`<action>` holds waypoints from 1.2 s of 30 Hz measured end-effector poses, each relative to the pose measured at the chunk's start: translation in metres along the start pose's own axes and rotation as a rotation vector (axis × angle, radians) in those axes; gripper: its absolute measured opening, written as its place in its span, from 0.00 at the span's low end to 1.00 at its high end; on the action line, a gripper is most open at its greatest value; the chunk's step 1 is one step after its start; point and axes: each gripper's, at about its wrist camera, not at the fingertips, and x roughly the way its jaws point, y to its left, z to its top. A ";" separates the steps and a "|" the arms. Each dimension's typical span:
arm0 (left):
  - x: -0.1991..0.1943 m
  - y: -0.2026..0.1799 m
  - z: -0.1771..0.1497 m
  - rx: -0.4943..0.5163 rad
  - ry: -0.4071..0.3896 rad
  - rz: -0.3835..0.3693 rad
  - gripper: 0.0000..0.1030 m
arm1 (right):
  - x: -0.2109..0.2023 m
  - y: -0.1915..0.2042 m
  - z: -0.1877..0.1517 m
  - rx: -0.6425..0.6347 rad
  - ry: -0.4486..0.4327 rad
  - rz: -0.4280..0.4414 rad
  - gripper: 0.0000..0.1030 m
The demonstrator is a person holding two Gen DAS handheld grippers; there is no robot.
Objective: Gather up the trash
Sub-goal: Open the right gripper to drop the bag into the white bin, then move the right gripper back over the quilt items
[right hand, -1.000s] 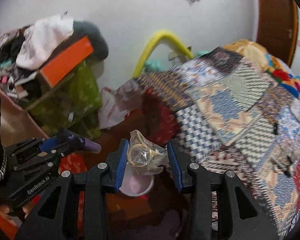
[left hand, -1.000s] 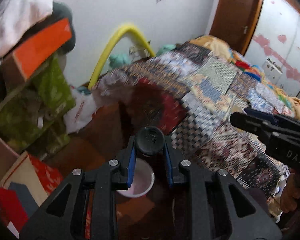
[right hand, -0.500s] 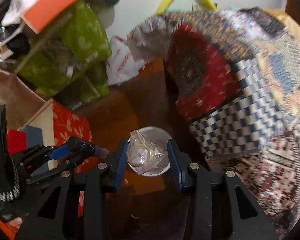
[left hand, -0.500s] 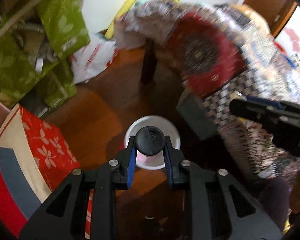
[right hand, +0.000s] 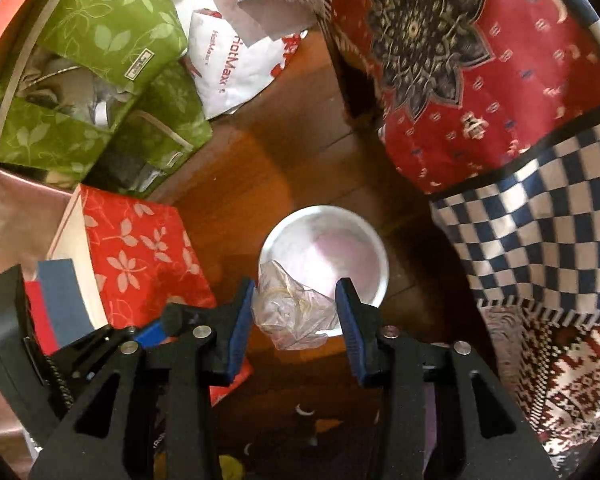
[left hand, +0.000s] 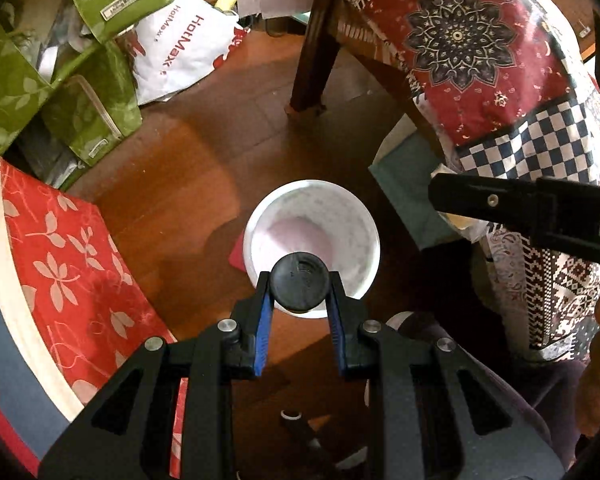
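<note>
A white round bin [left hand: 312, 236] stands on the wooden floor and also shows in the right wrist view [right hand: 328, 256]. My left gripper [left hand: 299, 288] is shut on a round black cap [left hand: 299, 287] and holds it over the bin's near rim. My right gripper [right hand: 296, 312] is shut on a crumpled clear plastic bag [right hand: 292, 312], held above the bin's near left rim. The right gripper's side shows at the right of the left wrist view [left hand: 532, 216]. The left gripper shows at the lower left of the right wrist view [right hand: 100, 344].
A red floral box [left hand: 68, 272] sits left of the bin. Green leaf-print bags [left hand: 60, 72] and a white HotMax bag [left hand: 180, 48] lie at the far left. A bed with a patchwork quilt [left hand: 500, 80] and a dark wooden leg [left hand: 316, 48] stands to the right.
Both grippers have tilted down and moved closer over the bin, which now looks larger. Each still holds its item.
</note>
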 end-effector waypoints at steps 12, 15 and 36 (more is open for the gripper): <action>0.004 -0.007 0.011 0.012 0.018 -0.015 0.24 | -0.007 0.005 0.002 -0.065 -0.023 -0.027 0.54; -0.002 -0.008 0.011 0.014 0.009 -0.010 0.24 | -0.012 0.005 0.001 -0.068 -0.031 -0.026 0.54; -0.155 -0.043 -0.014 0.089 -0.287 -0.008 0.25 | -0.165 0.022 -0.065 -0.127 -0.384 -0.102 0.54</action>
